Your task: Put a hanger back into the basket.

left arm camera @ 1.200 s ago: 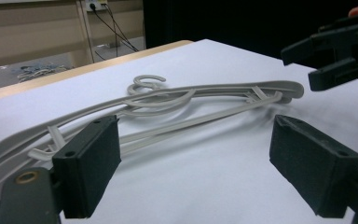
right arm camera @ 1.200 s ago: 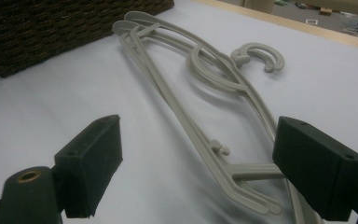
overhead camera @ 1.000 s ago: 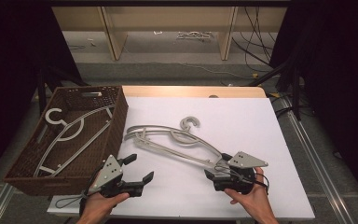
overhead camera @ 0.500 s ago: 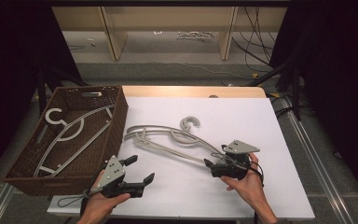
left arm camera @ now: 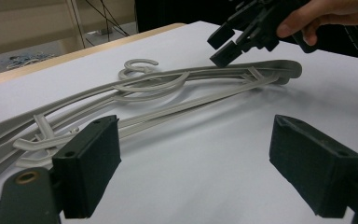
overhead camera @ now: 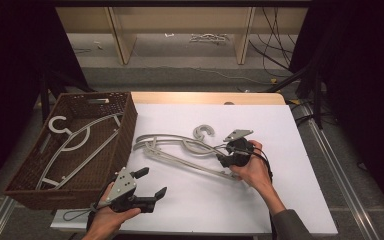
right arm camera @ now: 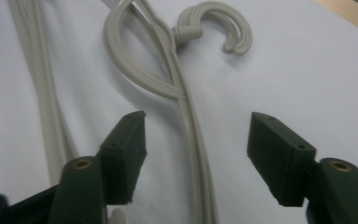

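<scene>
The right gripper (overhead camera: 223, 152) hangs over the grey hangers (overhead camera: 180, 150) lying on the white table (overhead camera: 280, 190), at the end nearest the person's right hand (overhead camera: 252, 167). In the right gripper view its jaws stand apart on either side of one hanger arm (right arm camera: 193, 140), which runs up between them toward the curved hook (right arm camera: 219, 25) just ahead; the pads do not touch the arm. The jaws have just been closing, with that arm between them. How many hangers are stacked there is hard to tell, since their arms overlap, and in the right gripper view their far ends are cut off by the frame. The left gripper (overhead camera: 150, 185) sits near the table's front edge, its jaws spread wide on nothing, the hangers lying well ahead of it. To its left stands a brown woven basket (overhead camera: 125, 130) with another hanger (overhead camera: 72, 145) inside; the basket's near wall hides that hanger's lower end.
</scene>
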{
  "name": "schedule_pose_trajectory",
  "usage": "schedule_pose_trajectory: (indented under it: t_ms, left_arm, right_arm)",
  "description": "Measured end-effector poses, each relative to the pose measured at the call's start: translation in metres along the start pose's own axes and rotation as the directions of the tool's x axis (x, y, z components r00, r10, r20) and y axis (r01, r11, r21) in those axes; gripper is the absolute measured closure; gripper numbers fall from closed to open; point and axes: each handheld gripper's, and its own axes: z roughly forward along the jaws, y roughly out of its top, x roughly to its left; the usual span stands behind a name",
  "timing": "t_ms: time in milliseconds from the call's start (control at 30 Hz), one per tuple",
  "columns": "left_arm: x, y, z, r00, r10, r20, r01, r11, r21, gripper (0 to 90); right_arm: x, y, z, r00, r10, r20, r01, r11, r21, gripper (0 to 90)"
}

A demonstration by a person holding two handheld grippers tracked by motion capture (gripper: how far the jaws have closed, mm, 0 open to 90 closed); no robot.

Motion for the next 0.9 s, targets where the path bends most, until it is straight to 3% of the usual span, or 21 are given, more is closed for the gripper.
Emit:
schedule_pose_trajectory:
  t_ms: [67, 233, 300, 467, 900]
  left_arm:
    - [0.0, 0.0, 0.0, 1.0, 0.0, 0.001, 0.0, 1.0, 0.001, 16.3]
    - [0.0, 0.0, 0.0, 0.9999, 0.014, 0.003, -0.014, 0.9999, 0.007, 16.5]
    - [0.0, 0.0, 0.001, 0.9999, 0.011, 0.002, -0.011, 0.9999, 0.007, 16.6]
    - [-0.001, 0.0, 0.001, 1.0, 0.006, -0.003, -0.006, 1.0, 0.006, 17.2]
    - [-0.001, -0.001, 0.001, 0.9996, 0.028, 0.006, -0.029, 0.9995, 0.016, 17.8]
  right_arm:
    - [-0.004, 0.006, 0.004, 0.9994, -0.035, 0.002, 0.035, 0.999, 0.038, 42.6]
    - [-0.008, 0.014, 0.015, 0.9993, -0.031, -0.02, 0.033, 0.997, 0.075, 47.6]
    - [-0.009, 0.016, 0.02, 0.9982, -0.047, -0.038, 0.051, 0.993, 0.104, 50.3]
    - [-0.006, 0.02, 0.03, 0.9959, -0.084, -0.035, 0.089, 0.982, 0.169, 57.1]
    - [-0.009, 0.022, 0.05, 0.9913, -0.09, -0.096, 0.11, 0.969, 0.223, 75.6]
